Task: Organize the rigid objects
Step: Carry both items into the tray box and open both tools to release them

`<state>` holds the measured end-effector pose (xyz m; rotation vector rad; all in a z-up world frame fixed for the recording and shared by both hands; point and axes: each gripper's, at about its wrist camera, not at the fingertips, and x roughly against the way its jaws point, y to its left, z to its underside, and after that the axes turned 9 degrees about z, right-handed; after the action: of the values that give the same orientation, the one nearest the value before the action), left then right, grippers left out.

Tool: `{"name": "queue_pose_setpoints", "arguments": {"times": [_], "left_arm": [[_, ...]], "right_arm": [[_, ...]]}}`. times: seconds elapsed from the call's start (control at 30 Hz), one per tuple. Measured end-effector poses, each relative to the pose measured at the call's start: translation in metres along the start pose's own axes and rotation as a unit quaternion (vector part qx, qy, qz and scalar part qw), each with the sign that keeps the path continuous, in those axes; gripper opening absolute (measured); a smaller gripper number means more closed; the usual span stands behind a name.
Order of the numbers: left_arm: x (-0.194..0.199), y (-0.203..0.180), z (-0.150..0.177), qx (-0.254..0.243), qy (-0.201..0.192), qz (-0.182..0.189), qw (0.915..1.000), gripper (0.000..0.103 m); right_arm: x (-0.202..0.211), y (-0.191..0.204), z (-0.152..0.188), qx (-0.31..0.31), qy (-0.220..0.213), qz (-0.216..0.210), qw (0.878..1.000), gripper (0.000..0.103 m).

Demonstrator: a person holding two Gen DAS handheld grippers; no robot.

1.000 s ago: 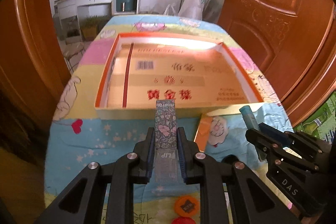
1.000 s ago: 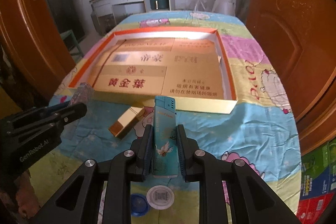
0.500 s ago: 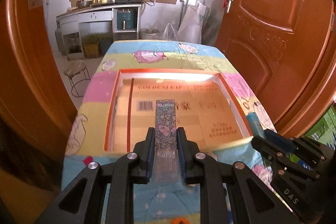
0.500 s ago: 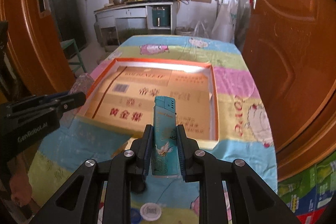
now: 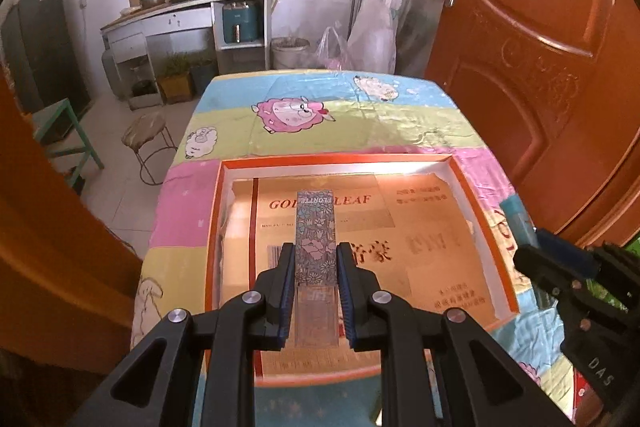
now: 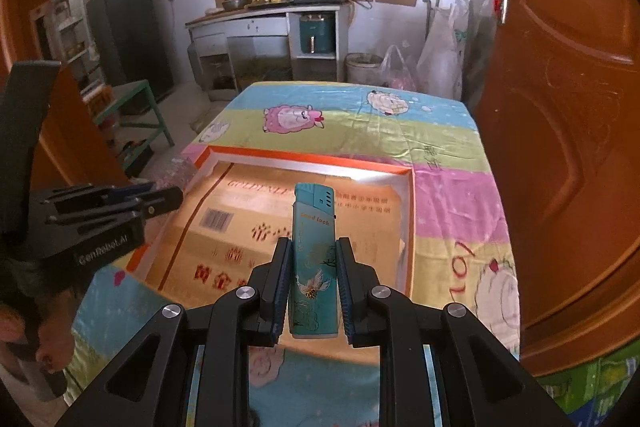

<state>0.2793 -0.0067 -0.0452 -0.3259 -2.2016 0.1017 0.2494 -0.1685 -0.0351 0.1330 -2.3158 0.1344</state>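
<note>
- My left gripper [image 5: 313,267] has its jaws pinched on a slim floral box [image 5: 315,239], a lip-product carton with "FLORTTE" printed at its far end; the blue pads press on both long sides.
- That floral box sticks out forward past my fingertips and hangs over the inside of the tray [image 5: 466,183], apart from its floor.
- My right gripper [image 6: 312,267] clamps a teal lighter [image 6: 313,259] with a crane drawing; the lighter stands lengthwise between the pads, its cap end pointing away from me.
- The lighter, too, is in the air above the tray [image 6: 308,158], towards its near right part.
- The tray is a shallow orange-rimmed box lid lined with flattened tan cardboard; it lies on a table under a cartoon sheep cloth [image 5: 360,115].
- In the left view my right gripper shows at the right edge, by the tray's right rim.
- An orange wooden door [image 6: 560,107] stands just right of the table.
</note>
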Motion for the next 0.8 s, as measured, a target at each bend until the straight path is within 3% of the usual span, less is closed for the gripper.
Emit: {"name": "queue_pose_setpoints", "arguments": {"times": [0.33, 0.8], "left_arm": [[-0.055, 0.010, -0.027, 0.003, 0.055, 0.008, 0.9985, 0.020], [-0.105, 0.034, -0.032, 0.032, 0.099, 0.014, 0.9945, 0.020]], "right_arm": [[-0.070, -0.003, -0.036, 0.002, 0.055, -0.011, 0.998, 0.022], [-0.135, -0.002, -0.039, 0.002, 0.118, -0.009, 0.993, 0.022]]}}
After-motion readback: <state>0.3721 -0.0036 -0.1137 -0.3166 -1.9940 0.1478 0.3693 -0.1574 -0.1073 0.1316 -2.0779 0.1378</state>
